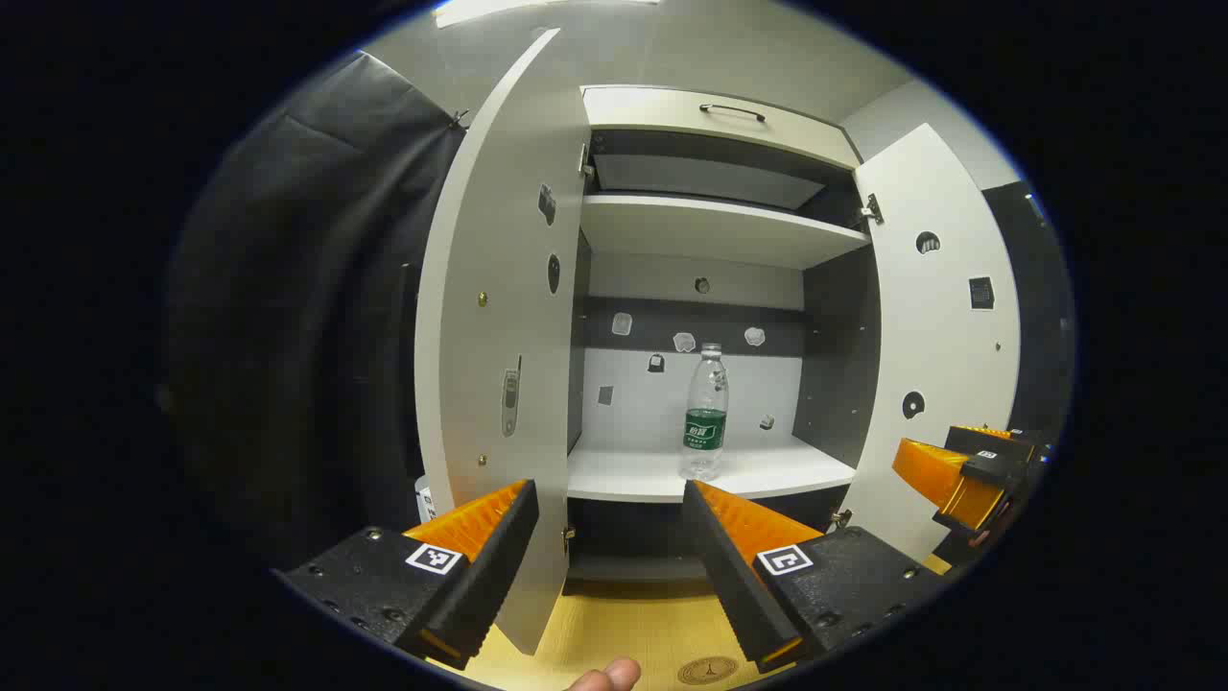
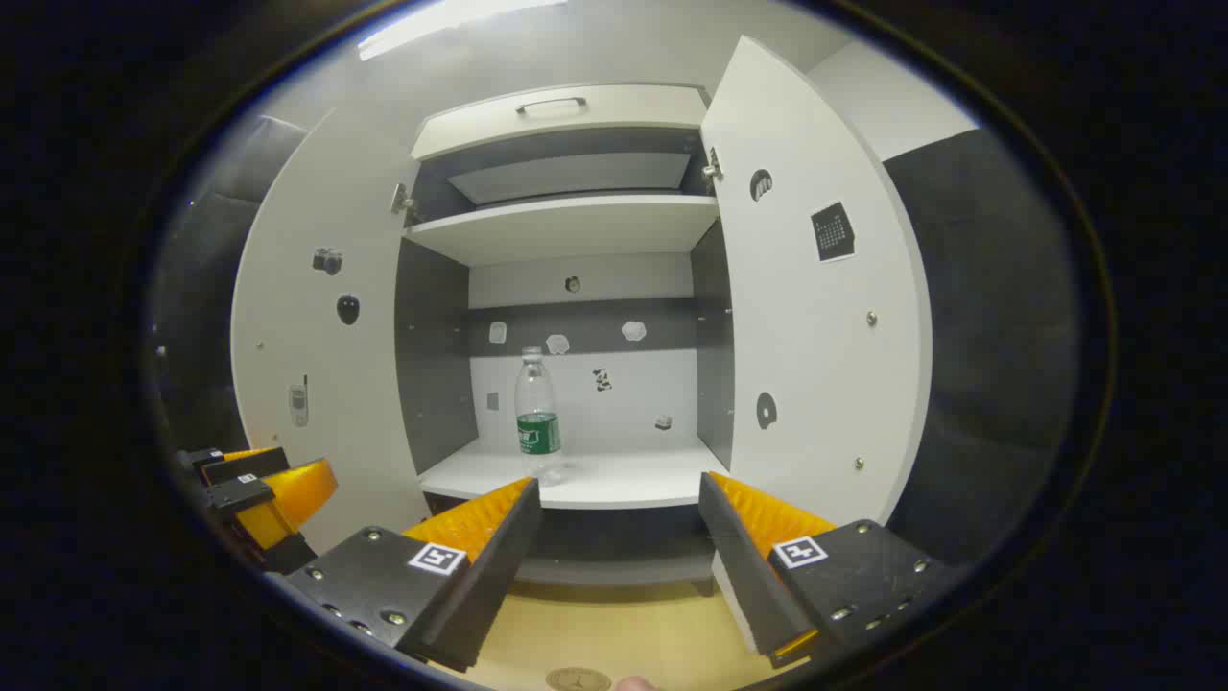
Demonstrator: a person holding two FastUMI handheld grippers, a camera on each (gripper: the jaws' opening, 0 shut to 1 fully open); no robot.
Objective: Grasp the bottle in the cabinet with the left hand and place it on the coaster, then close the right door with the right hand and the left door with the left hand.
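A clear plastic bottle (image 1: 705,413) (image 2: 537,417) with a green label stands upright on the lower shelf (image 1: 767,470) (image 2: 624,480) of the open cabinet. My left gripper (image 1: 609,491) is open and empty, well short of the shelf, with the bottle just right of its centre line. My right gripper (image 2: 619,485) is open and empty too, in front of the cabinet. The left door (image 1: 499,336) (image 2: 317,365) and right door (image 1: 935,336) (image 2: 815,336) both stand wide open. A round coaster (image 1: 708,670) (image 2: 578,679) lies on the wooden tabletop below the grippers.
The right gripper (image 1: 959,470) shows beside the right door, and the left gripper (image 2: 259,489) beside the left door. An upper shelf (image 1: 710,226) and a handled drawer front (image 1: 720,115) sit above. A fingertip (image 1: 604,678) pokes in at the bottom edge.
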